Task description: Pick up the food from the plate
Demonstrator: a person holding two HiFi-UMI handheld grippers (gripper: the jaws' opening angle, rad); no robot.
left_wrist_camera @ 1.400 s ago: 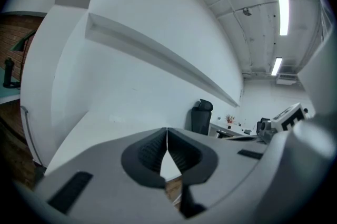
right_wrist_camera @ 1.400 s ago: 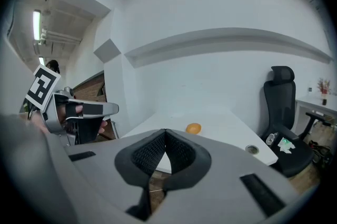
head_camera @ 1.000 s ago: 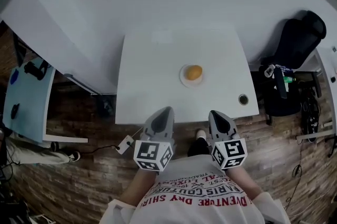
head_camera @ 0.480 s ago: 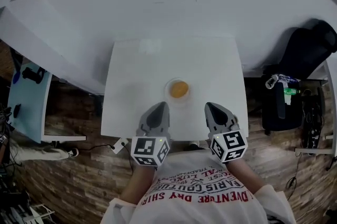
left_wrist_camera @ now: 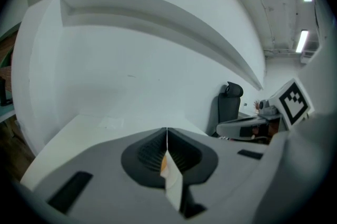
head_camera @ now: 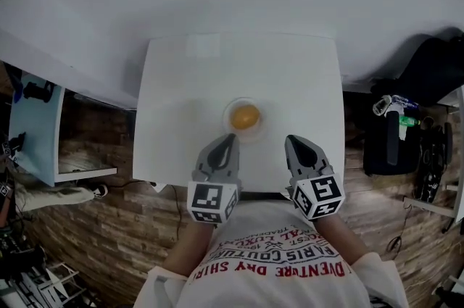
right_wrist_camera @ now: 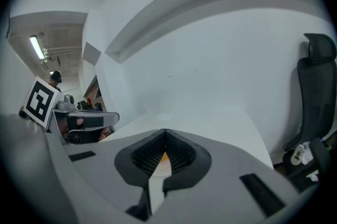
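Note:
An orange, rounded piece of food [head_camera: 245,115] lies on a small white plate [head_camera: 231,127] near the middle of the white table [head_camera: 188,89]. My left gripper [head_camera: 232,138] is shut and empty, its tip just short of the plate's near left rim. Shut and empty too, my right gripper [head_camera: 291,141] hangs over the table's front edge, to the right of the plate. In the left gripper view the jaws of the left gripper [left_wrist_camera: 167,131] meet, with a sliver of the orange food [left_wrist_camera: 164,164] showing through the slit behind them. The right gripper [right_wrist_camera: 165,133] looks the same in its own view.
A black office chair [head_camera: 435,71] and dark bags [head_camera: 399,136] stand right of the table. A light blue desk [head_camera: 32,132] stands at the left. White walls rise behind the table. The floor [head_camera: 109,241] has a brick pattern. The chair [right_wrist_camera: 316,91] also shows in the right gripper view.
Both grippers have moved forward from in front of the table to its front edge, and the left tip now reaches the plate's rim. Both stayed shut.

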